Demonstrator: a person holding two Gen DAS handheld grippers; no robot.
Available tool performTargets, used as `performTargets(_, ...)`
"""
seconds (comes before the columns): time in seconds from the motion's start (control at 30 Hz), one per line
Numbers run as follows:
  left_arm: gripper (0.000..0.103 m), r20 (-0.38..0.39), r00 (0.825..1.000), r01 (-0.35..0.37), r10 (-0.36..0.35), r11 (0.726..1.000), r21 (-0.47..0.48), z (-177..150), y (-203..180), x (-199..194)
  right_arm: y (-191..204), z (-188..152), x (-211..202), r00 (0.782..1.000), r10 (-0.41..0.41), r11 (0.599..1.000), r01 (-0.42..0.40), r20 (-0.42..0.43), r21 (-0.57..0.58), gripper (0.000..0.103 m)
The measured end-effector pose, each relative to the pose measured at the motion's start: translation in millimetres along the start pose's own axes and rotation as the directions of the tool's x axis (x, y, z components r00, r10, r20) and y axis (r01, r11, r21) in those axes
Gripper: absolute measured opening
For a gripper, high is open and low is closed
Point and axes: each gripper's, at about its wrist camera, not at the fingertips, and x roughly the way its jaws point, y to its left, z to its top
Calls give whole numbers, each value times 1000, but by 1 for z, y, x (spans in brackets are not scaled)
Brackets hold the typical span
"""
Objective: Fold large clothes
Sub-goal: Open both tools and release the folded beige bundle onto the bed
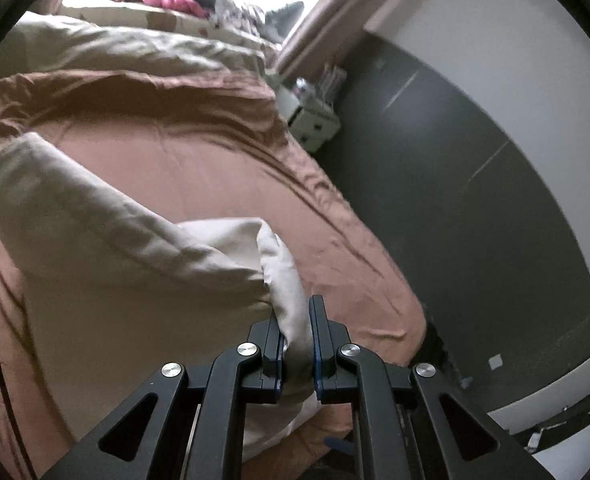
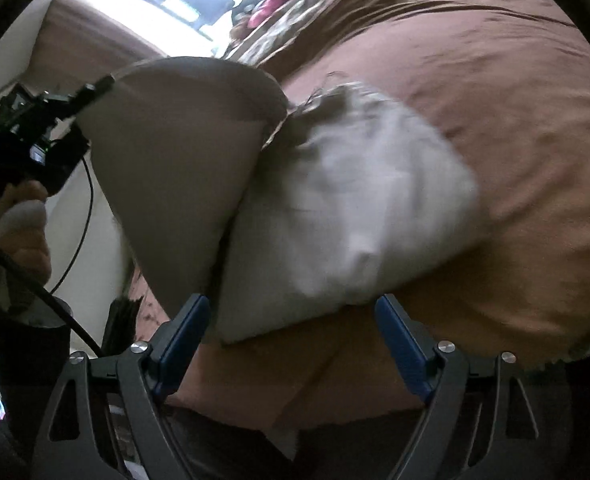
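Note:
A cream garment (image 1: 115,248) lies partly folded on a bed with a brown sheet (image 1: 195,160). My left gripper (image 1: 295,308) is shut on a bunched edge of the garment, and the fabric rises from the sheet to its pads. In the right wrist view the same gripper (image 2: 109,80), held by a hand (image 2: 19,216), lifts one flap of the garment (image 2: 175,160) like a tent. The rest of it (image 2: 355,208) rests on the brown sheet (image 2: 515,120). My right gripper (image 2: 291,304) stands open just short of the garment's near edge, its blue pads (image 2: 399,340) touching nothing.
A beige duvet (image 1: 115,48) is heaped at the far end of the bed, with a pile of clothes including something pink (image 1: 175,0) behind it. A white nightstand (image 1: 315,116) stands on the dark floor (image 1: 455,200) to the right. A black cable (image 2: 55,304) hangs at left.

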Motion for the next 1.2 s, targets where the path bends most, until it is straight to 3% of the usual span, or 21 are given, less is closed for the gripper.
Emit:
performTargets(0.27,11,-138,990,15,-4,996,84,-31,-42,66,-30,-5,-36,999,-32,997,29,42,65,84)
performTargets(0.37,18,-214,976,65,-41,992,106,-46,-53,90,-33,-4,-42,998,-22,997,18,51,74,84)
performTargets(0.43,19,-265,956,160,-129,982,98,-54,-61,97,-32,-4,-41,999,-8,997,4,47,75,84)
performTargets(0.47,23,-284,948,180,-144,978,108,-59,-66,97,-32,-4,-42,999,3,997,-6,45,73,84)
performTargets(0.5,32,-289,948,176,-133,976,130,-61,-69,95,-34,-2,-39,999,15,997,-18,42,71,84)
performTargets(0.53,44,-283,952,166,-120,975,146,-62,-69,92,-34,-1,-38,999,29,997,-32,39,71,84)
performTargets(0.6,55,-245,964,145,-100,975,171,-63,-66,77,-38,2,-33,998,53,996,-55,38,72,84)
performTargets(0.73,56,-197,979,84,-53,985,151,-62,-44,56,-41,8,-14,996,80,993,-82,33,79,84)
performTargets(0.9,56,-128,991,-33,44,996,89,-68,11,26,-46,22,10,994,104,990,-106,26,93,84)
performTargets(1.2,56,-66,979,-199,193,975,-101,-101,114,-15,-68,78,50,983,168,980,-158,-72,120,84)
